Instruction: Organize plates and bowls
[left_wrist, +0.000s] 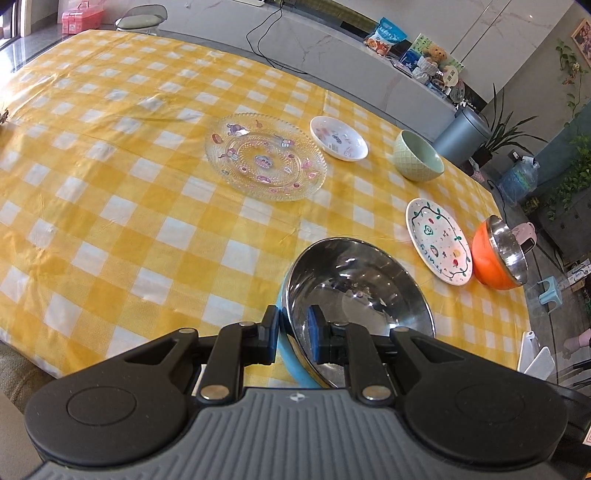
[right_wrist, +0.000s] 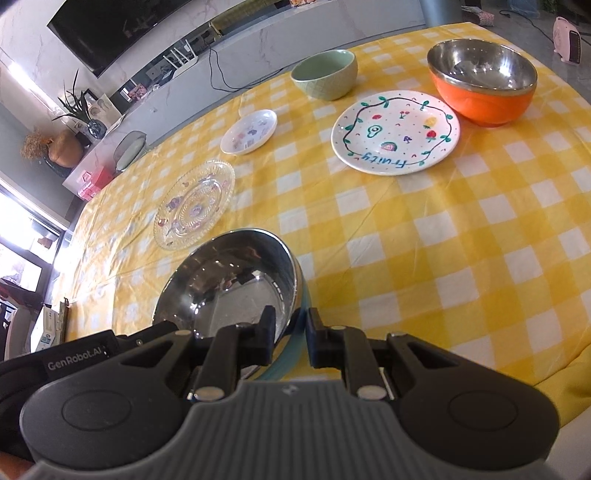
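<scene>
Steel-lined bowl with a light-blue outer shell (left_wrist: 354, 295), near edge of the tabletop, held at its rim by both tools. The bowl is round, so it has no long axis; its mouth faces upward and is tipped toward the far side of the tabletop in both wrist views. Whether its base touches the cloth cannot be told.

Left tool (left_wrist: 293, 338): closed on the near rim of the bowl, one pad (left_wrist: 317, 334) inside against the steel lining, the other outside against the blue shell. Right tool (right_wrist: 290, 334): likewise clamped on the rim, one finger inside the bowl, the other outside along the blue wall. Part of the left tool's black body shows at the left of the right wrist view.

Beyond the bowl, on the yellow-and-white checked cloth (left_wrist: 147, 221) that covers the tabletop, all upright and apart from one another:
- clear glass plate with pink motifs (left_wrist: 266, 157), towards the middle;
- small white dish with printed figures (left_wrist: 338, 137), just beyond it;
- pale green ceramic bowl (left_wrist: 417, 157), mouth up;
- white plate lettered "Fruity" with a vine border (right_wrist: 395, 133);
- orange bowl with a steel lining (right_wrist: 484, 83), just beside the "Fruity" plate, near the cloth's edge.
</scene>
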